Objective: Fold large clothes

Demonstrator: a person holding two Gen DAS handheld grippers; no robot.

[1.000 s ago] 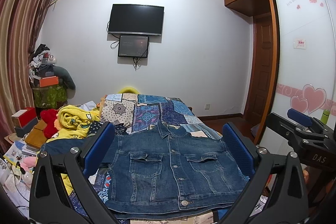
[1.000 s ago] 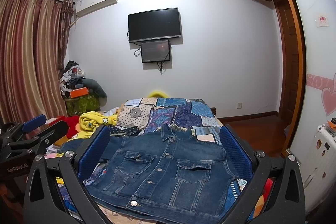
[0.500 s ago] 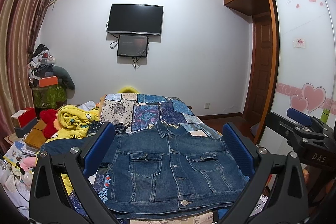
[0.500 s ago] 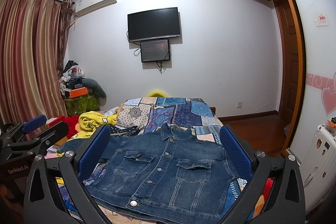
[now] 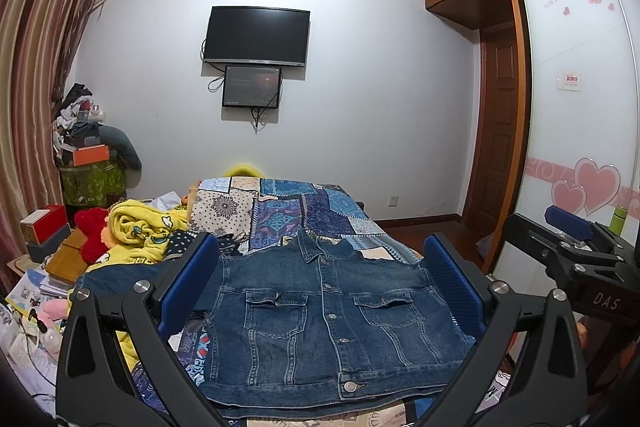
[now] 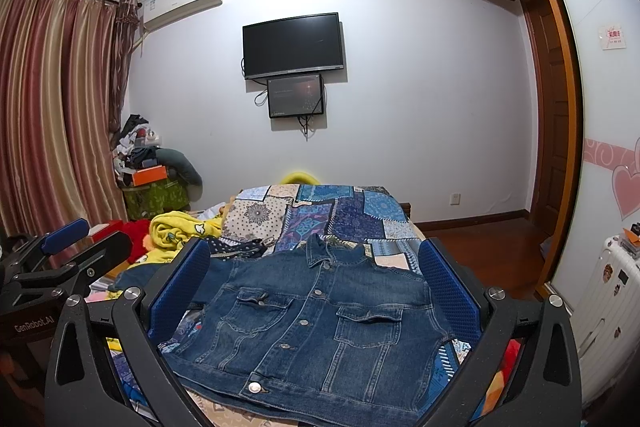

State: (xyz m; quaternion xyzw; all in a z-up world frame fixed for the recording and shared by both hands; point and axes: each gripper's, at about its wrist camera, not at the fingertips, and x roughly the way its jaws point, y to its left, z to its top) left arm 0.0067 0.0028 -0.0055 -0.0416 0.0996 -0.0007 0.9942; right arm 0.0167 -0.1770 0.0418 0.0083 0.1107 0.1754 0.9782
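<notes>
Left wrist view: my left gripper (image 5: 320, 287) hangs above the near end of the bed, jaws spread wide, nothing between the blue pads (image 5: 188, 283). The denim jacket (image 5: 324, 315) lies flat on the patchwork bedspread (image 5: 288, 211), front up, buttoned, collar toward the far wall, hem nearest me. One sleeve stretches out left of the jacket body, toward the yellow blanket (image 5: 136, 227). Right of the jacket, the right gripper (image 5: 576, 251) shows side-on; I cannot tell its jaw state from here.

Right wrist view: my right gripper (image 6: 316, 283) is likewise released, pads wide apart, clear of the cloth. Jacket (image 6: 316, 323) sits framed between the fingers, angled slightly, hem button nearest. Left of the jacket, the left gripper (image 6: 64, 247) appears side-on. A wall-mounted TV (image 6: 294, 45) hangs beyond the jacket's collar end.
</notes>
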